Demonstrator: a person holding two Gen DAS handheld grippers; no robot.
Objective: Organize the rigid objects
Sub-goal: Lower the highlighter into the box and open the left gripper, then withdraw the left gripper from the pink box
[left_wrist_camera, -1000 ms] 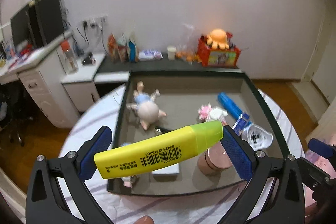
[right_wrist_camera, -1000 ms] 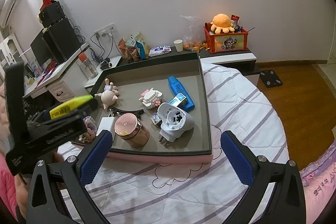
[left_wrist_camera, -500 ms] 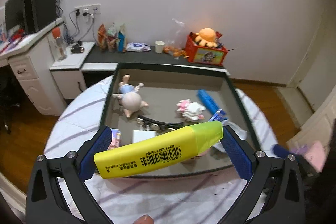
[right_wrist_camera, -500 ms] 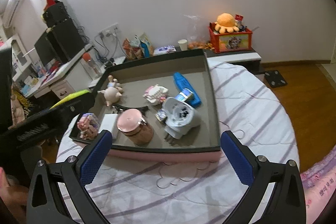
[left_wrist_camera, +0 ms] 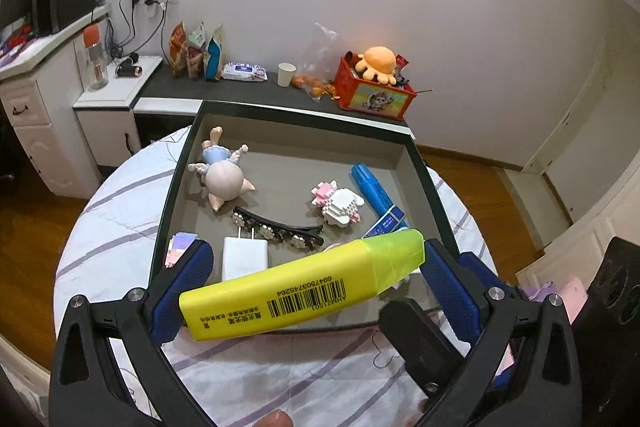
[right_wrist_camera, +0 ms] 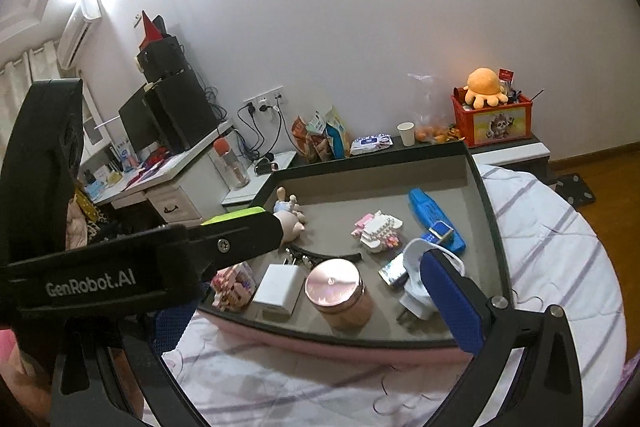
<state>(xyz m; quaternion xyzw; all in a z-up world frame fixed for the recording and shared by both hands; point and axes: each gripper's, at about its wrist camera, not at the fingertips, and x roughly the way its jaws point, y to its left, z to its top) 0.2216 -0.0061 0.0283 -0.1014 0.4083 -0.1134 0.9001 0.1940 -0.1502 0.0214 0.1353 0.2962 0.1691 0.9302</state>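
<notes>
One yellow highlighter [left_wrist_camera: 304,293] lies crosswise between the blue pads of the left gripper [left_wrist_camera: 316,287], pinched end to end, its green cap toward the right pad and its barcode facing the camera. Ahead of and below that gripper sits one shallow dark tray [left_wrist_camera: 424,171] on a striped cloth [left_wrist_camera: 116,223]. Inside the tray, counted: one pig figurine [left_wrist_camera: 224,179] far ahead to the left, one black hair clip [left_wrist_camera: 276,229] just beyond the highlighter, one white charger [left_wrist_camera: 245,257] close behind the left pad, one blue marker [left_wrist_camera: 374,191] ahead to the right, two small block toys [left_wrist_camera: 338,203] [right_wrist_camera: 234,285], one pink round tin [right_wrist_camera: 336,291] and one white plug adapter [right_wrist_camera: 416,291]. The right gripper [right_wrist_camera: 316,311] hovers at the tray's near edge, its jaws spread wide with nothing between them; the left gripper crosses in front of its left finger.
</notes>
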